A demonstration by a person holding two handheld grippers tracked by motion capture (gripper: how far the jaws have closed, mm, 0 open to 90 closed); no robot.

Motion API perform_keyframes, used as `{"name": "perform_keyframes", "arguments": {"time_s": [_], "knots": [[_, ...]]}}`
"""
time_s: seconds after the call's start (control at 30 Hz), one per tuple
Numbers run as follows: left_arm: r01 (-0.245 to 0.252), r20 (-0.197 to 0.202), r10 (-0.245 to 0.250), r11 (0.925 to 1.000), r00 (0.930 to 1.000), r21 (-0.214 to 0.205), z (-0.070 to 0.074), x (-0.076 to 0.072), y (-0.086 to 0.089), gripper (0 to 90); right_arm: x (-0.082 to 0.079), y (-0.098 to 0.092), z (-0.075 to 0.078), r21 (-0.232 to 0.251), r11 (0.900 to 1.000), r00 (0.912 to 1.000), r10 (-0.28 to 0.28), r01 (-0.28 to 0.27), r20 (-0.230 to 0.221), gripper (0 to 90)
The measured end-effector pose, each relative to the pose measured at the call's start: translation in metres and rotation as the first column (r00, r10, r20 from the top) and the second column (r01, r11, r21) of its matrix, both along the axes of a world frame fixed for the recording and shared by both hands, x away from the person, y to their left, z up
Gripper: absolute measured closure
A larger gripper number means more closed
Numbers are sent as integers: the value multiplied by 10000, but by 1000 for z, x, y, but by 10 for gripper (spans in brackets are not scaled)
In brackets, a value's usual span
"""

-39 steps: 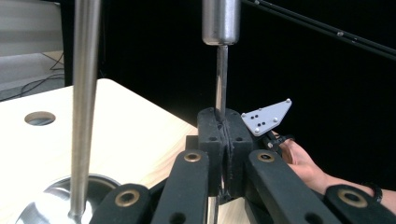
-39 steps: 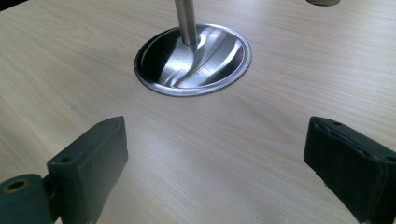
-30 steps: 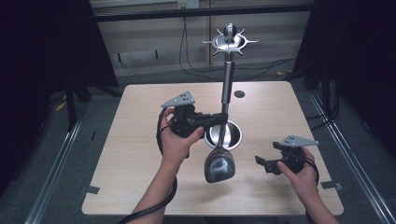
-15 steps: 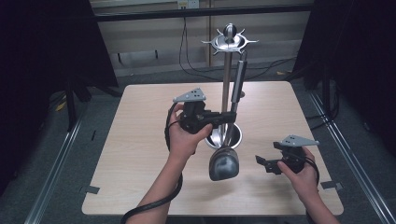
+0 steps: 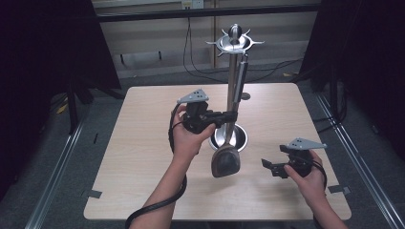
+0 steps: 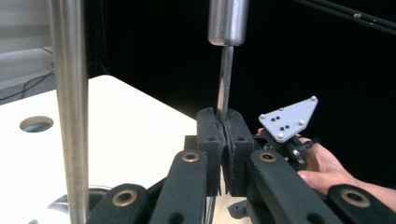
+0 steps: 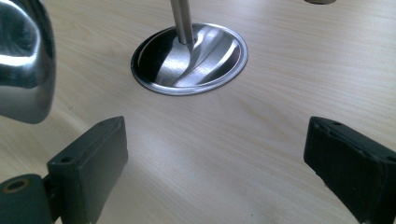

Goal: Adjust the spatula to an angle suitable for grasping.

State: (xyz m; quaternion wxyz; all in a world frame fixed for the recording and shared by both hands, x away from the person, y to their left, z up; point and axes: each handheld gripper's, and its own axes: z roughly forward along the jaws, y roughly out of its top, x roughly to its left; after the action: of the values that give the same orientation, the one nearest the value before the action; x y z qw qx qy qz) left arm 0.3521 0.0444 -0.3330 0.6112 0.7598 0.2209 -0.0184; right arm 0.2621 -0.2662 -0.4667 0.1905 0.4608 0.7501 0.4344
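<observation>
- The left tool [image 5: 228,116] is clamped on the thin shaft of a ladle [image 5: 226,160]; in the left gripper view its two pads [image 6: 208,140] stand pressed together with the shaft rising from between them.
- The ladle hangs nearly upright from that grip: its thicker metal handle [image 6: 227,21] stands above the tool, and its bowl hangs below the tool, toward the near edge of the counter [image 5: 143,143].
- Just beside the ladle, on its far-left side as the high view has it, rises the steel pole of a utensil stand [image 5: 232,76] (a ring of hooks crowns its top); the ladle's handle leans close along the pole, and whether they touch I cannot tell.
- The stand's round base [image 7: 189,58] sits near the middle of the counter, and the ladle's bowl hangs just in front of it.
- The right tool [image 5: 274,168] is held low near the counter's near right corner, well apart from the ladle, its jaws spread wide with bare counter between them.
- A small round hole [image 6: 36,123] lies in the counter behind the stand, toward the far edge.
</observation>
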Motion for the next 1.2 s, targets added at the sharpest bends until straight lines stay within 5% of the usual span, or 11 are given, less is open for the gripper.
{"name": "perform_keyframes", "arguments": {"time_s": [1.2], "knots": [[-424, 81, 423, 9989, 9991, 176, -6, 15, -15, 842, 0, -2, 1, 35, 10000, 10000, -23, 23, 29, 57]]}}
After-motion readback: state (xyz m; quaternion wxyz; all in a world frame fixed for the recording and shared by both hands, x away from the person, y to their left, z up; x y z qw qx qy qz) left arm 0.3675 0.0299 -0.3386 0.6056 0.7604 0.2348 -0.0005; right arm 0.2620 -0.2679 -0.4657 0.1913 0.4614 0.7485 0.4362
